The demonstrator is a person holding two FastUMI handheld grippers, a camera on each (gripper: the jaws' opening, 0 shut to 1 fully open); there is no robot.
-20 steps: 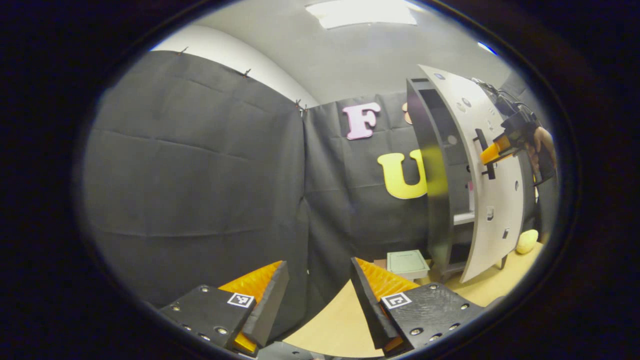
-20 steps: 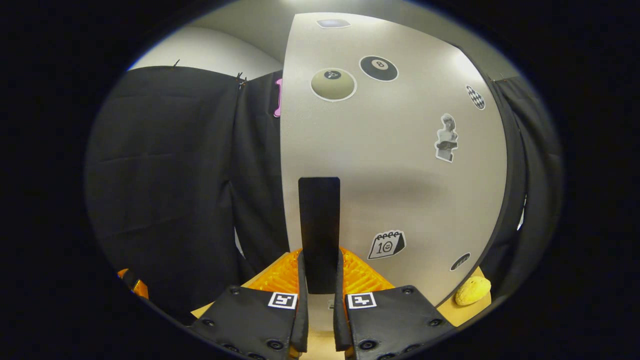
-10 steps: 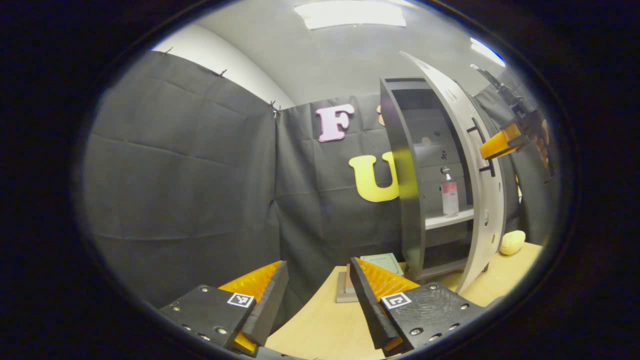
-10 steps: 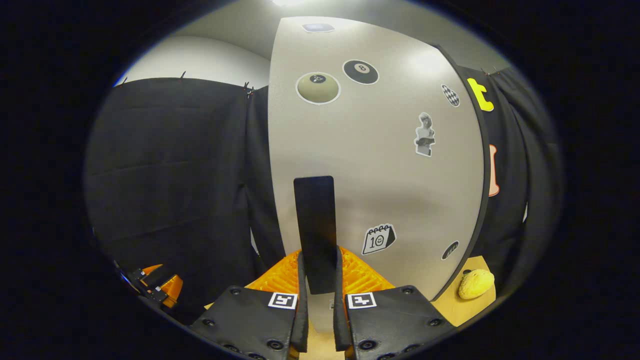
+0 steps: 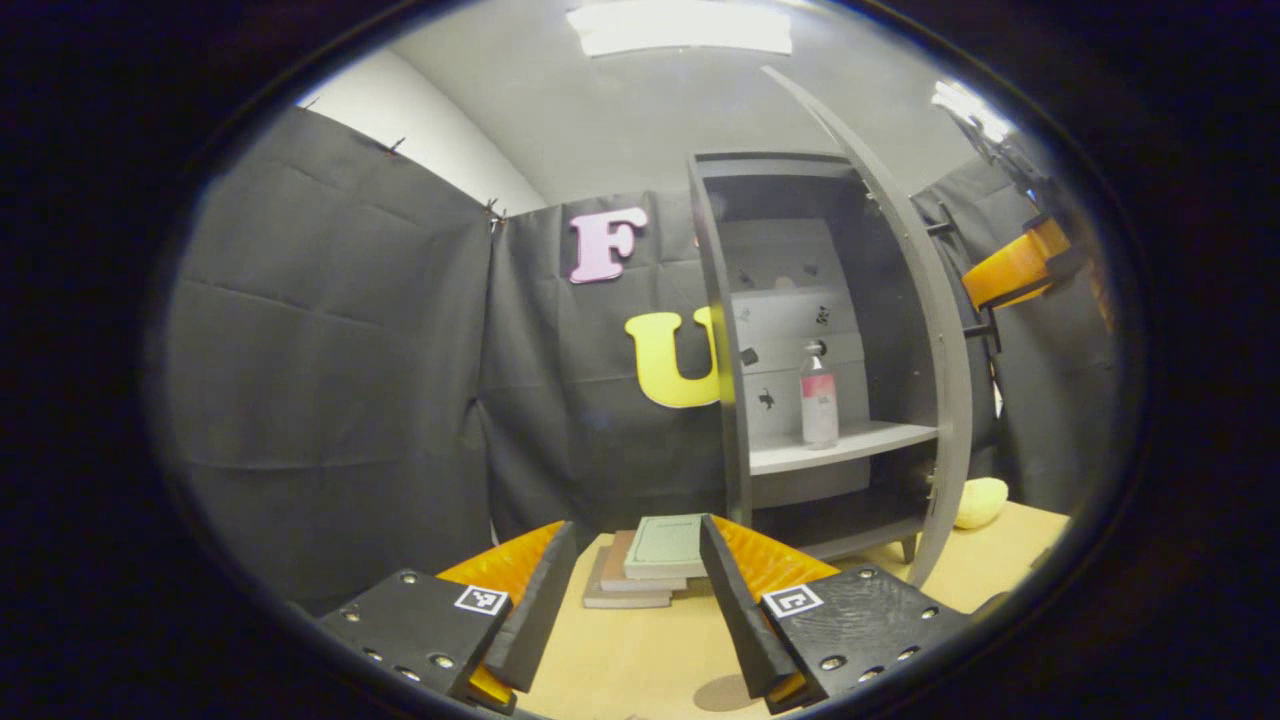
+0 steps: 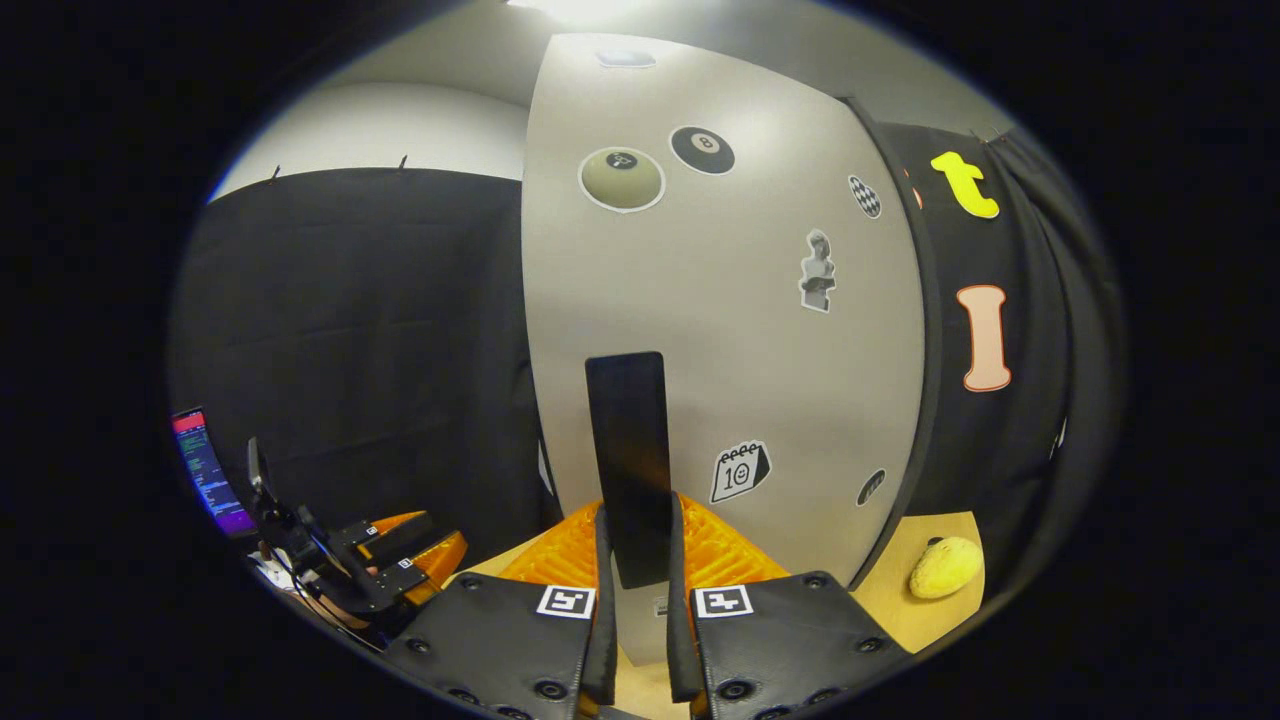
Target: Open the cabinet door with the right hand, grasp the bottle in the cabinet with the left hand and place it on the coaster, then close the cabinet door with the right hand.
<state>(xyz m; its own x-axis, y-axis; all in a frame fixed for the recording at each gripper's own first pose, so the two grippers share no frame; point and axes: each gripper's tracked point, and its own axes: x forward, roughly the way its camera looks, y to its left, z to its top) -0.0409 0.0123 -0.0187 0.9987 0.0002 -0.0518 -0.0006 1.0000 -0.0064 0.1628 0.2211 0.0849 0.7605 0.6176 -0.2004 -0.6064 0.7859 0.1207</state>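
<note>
My right gripper (image 6: 635,610) has its two black, orange-ribbed fingers pinched on the flat black bar handle (image 6: 627,465) of the pale grey cabinet door (image 6: 720,340), which carries several stickers. In the left gripper view that door (image 5: 915,330) stands swung wide, edge-on, so I judge the opening step is nearly finished; I would hold the handle steady and keep the door out of the reach path without pulling it harder against its hinge. The clear plastic bottle with a pink label (image 5: 818,397) stands upright on the light shelf (image 5: 850,445) inside the dark grey cabinet (image 5: 725,330), toward the shelf's middle and apart from the walls. My left gripper (image 5: 630,600) hangs low over the wooden table (image 5: 640,660) with its fingers spread wide and empty, well apart from the bottle. For the reach I would come in level, centre the bottle's body between the pads below the label's top, and avoid the cabinet's near upright. A round brown coaster (image 5: 727,692) lies on the table just beside the left fingers, near a small stack of books (image 5: 650,565). A yellow sponge-like lump (image 6: 945,567) sits beyond the door.
</note>
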